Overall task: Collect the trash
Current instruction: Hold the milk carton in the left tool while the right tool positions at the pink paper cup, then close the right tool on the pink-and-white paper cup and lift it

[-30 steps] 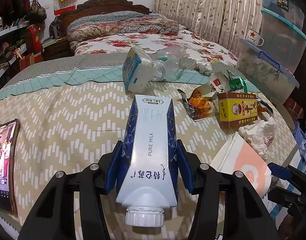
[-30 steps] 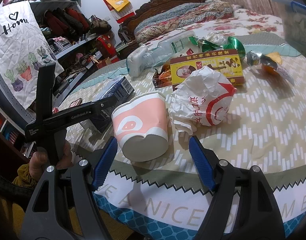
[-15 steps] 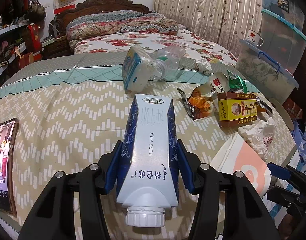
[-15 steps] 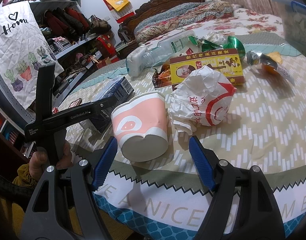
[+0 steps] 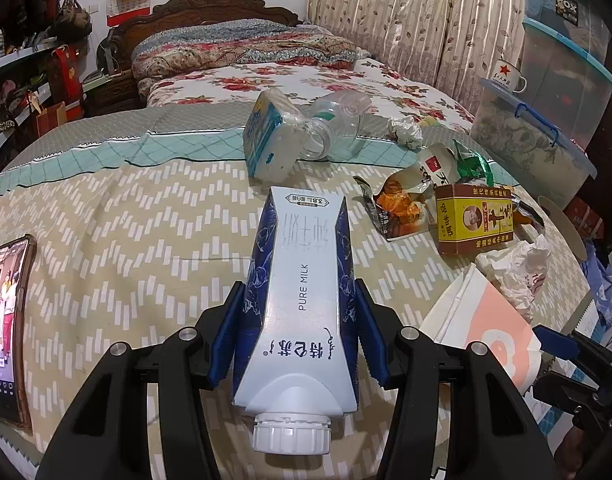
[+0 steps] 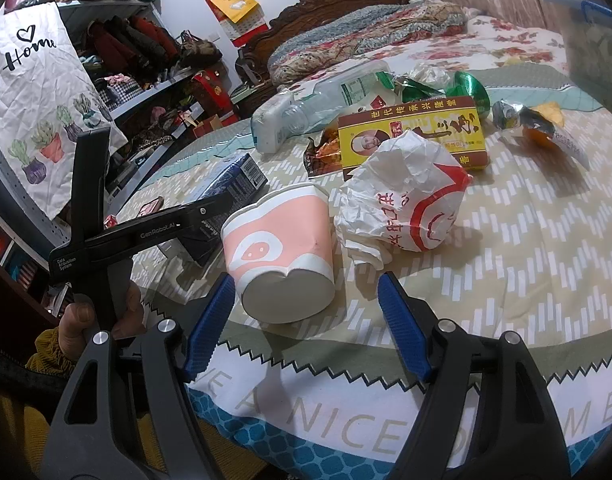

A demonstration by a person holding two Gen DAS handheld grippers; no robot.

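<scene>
My left tongs [image 5: 297, 340] squeeze the milk carton [image 5: 301, 292], which lies on the tabletop [image 5: 125, 240]. My right tongs [image 6: 303, 320] are wide open, holding nothing, around the tipped pink cup [image 6: 281, 252].

Both wrist views look steeply down across the tabletop [image 5: 117, 216] toward the bed [image 5: 265, 76], sharing the nearby pink paper cup [image 6: 281, 240] and seemingly the same yellow box [image 5: 474, 216].

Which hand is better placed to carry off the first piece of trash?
Left. Its gripper already has its jaws closed on the milk carton. The right gripper stands open, the pink paper cup lying loose ahead of it.
</scene>
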